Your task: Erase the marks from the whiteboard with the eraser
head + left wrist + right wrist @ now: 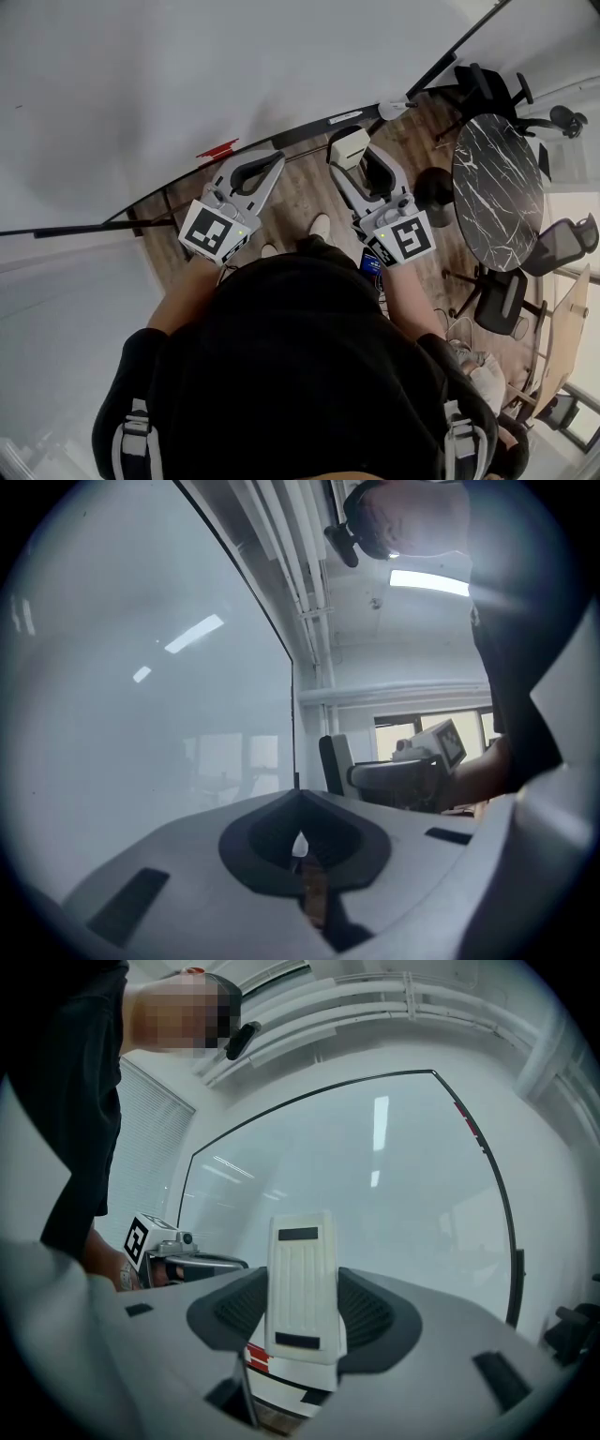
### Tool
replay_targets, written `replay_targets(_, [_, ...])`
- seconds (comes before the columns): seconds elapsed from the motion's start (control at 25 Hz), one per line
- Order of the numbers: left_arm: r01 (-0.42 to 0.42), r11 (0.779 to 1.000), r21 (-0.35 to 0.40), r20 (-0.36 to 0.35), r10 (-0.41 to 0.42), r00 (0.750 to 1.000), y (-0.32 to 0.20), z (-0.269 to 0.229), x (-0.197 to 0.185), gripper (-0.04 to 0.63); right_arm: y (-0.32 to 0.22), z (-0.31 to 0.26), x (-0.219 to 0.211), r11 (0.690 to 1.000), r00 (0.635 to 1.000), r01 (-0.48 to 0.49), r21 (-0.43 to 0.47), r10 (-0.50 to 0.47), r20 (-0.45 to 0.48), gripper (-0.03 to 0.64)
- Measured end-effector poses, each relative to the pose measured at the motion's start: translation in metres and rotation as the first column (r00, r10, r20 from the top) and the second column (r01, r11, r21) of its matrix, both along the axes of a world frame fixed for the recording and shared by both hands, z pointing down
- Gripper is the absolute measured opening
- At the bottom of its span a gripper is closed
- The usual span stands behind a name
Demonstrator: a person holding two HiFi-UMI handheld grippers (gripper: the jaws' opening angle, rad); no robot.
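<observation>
Whiteboard (141, 94) fills upper left of head view, mostly clean.

Left gripper (265, 165) at centre: jaws together, nothing between.

Right gripper (352, 157) just right of it: jaws clamped on white ribbed eraser (349, 145), held off board's edge, not touching.

Red streak (217, 148) at board's lower edge; mark or object, cannot tell.

Step, by my reading: approach, wiping not yet begun. Next move calls for eraser face flat on board at streak.

Eraser's wiping face unseen. Board's far edges cut off.

Wood floor (305, 197) — marble table (497, 187), chairs (502, 300)
</observation>
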State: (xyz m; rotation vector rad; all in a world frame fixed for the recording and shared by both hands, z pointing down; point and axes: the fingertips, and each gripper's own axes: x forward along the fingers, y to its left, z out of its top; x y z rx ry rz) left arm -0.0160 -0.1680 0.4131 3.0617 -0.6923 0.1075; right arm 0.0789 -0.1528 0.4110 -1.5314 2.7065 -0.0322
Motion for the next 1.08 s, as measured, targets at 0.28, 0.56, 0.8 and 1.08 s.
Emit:
replay_targets(0.28, [-0.005, 1.000, -0.007, 0.003, 0.005, 1.000, -0.002, 0.003, 0.002, 0.005, -0.003, 0.004, -0.008, 1.000, 1.000, 0.018, -0.004, -0.018, 0.000, 0.232])
replay_targets(0.56, [-0.004, 1.000, -0.009, -0.008, 0.004, 1.000, -0.004, 0.001, 0.001, 0.005, -0.006, 0.004, -0.012, 1.000, 1.000, 0.025, 0.000, -0.025, -0.001, 0.232])
replay_targets(0.8, [0.003, 1.000, -0.007, -0.004, -0.003, 1.000, -0.008, 0.000, -0.001, 0.005, -0.011, 0.003, -0.013, 0.999, 0.999, 0.033, -0.001, -0.033, -0.003, 0.232])
replay_targets(1.08, [0.006, 1.000, 0.000, -0.005, -0.006, 1.000, -0.010, -0.004, -0.002, 0.005, -0.013, 0.001, -0.012, 0.999, 0.999, 0.033, -0.001, -0.033, -0.008, 0.232])
